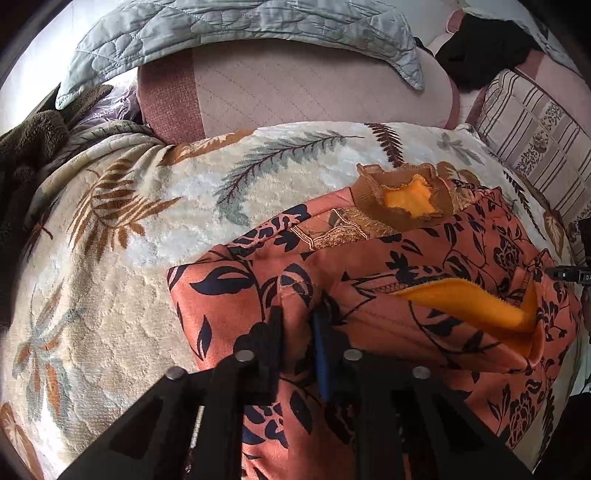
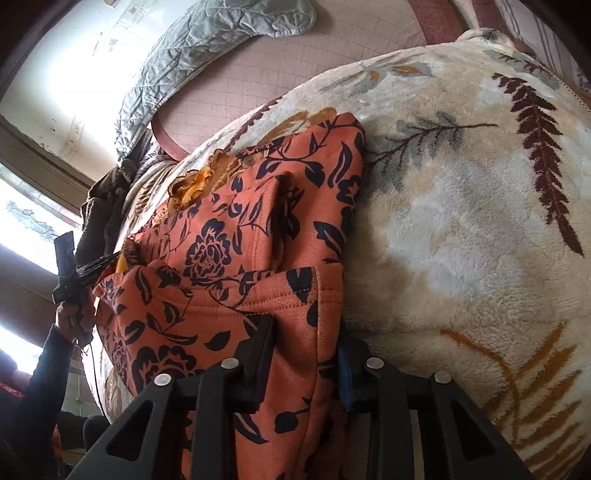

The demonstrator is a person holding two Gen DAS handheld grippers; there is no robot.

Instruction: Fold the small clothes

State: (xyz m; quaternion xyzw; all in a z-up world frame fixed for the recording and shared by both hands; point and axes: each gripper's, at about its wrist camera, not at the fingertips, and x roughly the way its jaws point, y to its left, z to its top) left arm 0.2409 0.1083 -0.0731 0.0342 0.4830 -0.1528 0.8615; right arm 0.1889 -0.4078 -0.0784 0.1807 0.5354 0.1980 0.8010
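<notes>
Left gripper (image 1: 298, 317) is clamping a fold of the orange floral garment (image 1: 424, 266) near its lower edge. Right gripper (image 2: 304, 334) is pinching the hemmed edge of the same garment, fabric bunched between the fingers. Garment is lying on the leaf-print fleece blanket (image 1: 122, 258) covering the bed, collar (image 1: 402, 199) at the far end, yellow lining (image 1: 469, 302) showing at the flap. Beyond it: pink quilted headboard (image 1: 295, 92), grey quilt (image 1: 229, 29) draped on top.

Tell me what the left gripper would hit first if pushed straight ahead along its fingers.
The left gripper is already clamped on the orange floral garment; going on, it would likely plough into more of that fabric, toward its brown collar.
</notes>
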